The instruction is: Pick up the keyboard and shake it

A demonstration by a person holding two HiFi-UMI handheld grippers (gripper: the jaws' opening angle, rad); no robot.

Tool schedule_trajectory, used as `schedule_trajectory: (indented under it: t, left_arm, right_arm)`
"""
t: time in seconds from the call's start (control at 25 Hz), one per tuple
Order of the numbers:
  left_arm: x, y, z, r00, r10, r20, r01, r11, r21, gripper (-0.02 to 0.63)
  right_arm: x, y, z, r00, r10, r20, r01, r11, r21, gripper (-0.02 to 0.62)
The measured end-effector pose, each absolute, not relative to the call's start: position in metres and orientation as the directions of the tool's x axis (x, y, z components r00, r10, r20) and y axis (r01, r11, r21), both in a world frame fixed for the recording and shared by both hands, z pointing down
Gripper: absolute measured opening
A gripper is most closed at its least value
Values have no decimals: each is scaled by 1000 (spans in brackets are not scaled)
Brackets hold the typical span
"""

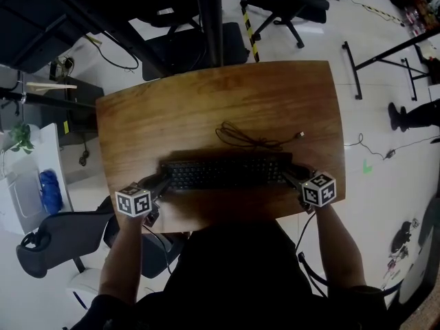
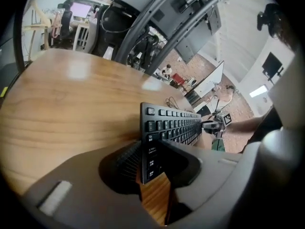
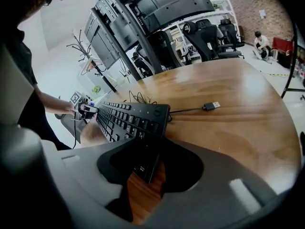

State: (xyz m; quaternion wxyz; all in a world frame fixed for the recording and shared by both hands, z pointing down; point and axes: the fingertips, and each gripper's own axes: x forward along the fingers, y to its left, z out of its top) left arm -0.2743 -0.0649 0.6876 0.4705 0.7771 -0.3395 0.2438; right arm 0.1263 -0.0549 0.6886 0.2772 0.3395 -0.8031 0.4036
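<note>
A black keyboard (image 1: 227, 172) lies across the near part of the wooden table (image 1: 206, 102), and I hold one gripper at each of its ends. My left gripper (image 1: 163, 182) has the keyboard's left end (image 2: 150, 151) between its jaws, and the pads look pressed onto it. At the other end, my right gripper (image 1: 290, 176) straddles the keyboard's right end (image 3: 143, 163), with a dark gap still showing beside it. The keyboard's cable (image 1: 251, 139) lies in loose loops behind it and ends in a USB plug (image 3: 211, 106) on the wood.
The table's near edge runs just under both grippers. A black office chair (image 1: 199, 47) stands at the far side. A grey chair (image 1: 62, 239) is at the near left. Black stand legs (image 1: 357, 67) rest on the white floor to the right.
</note>
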Motion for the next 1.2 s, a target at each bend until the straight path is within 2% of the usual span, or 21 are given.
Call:
schedule_trajectory:
  t: [0.32, 0.68, 0.96, 1.2]
  left_arm:
    - [-275, -100, 605, 650, -482, 588, -758, -475, 448, 100]
    - [-286, -141, 459, 624, -689, 370, -779, -588, 219, 103]
    - [-288, -138, 324, 611, -780, 138, -788, -616, 9, 103]
    - [-289, -118, 213, 597, -797, -96, -797, -576, -181, 104]
  right_arm:
    - [127, -83, 616, -606, -484, 631, -777, 529, -341, 138]
    - [117, -128, 481, -593, -692, 412, -788, 603, -122, 138]
    - [112, -130, 359, -601, -788, 133, -788, 612, 65, 138]
    - [111, -118, 253, -582, -805, -116, -806, 553, 211, 137]
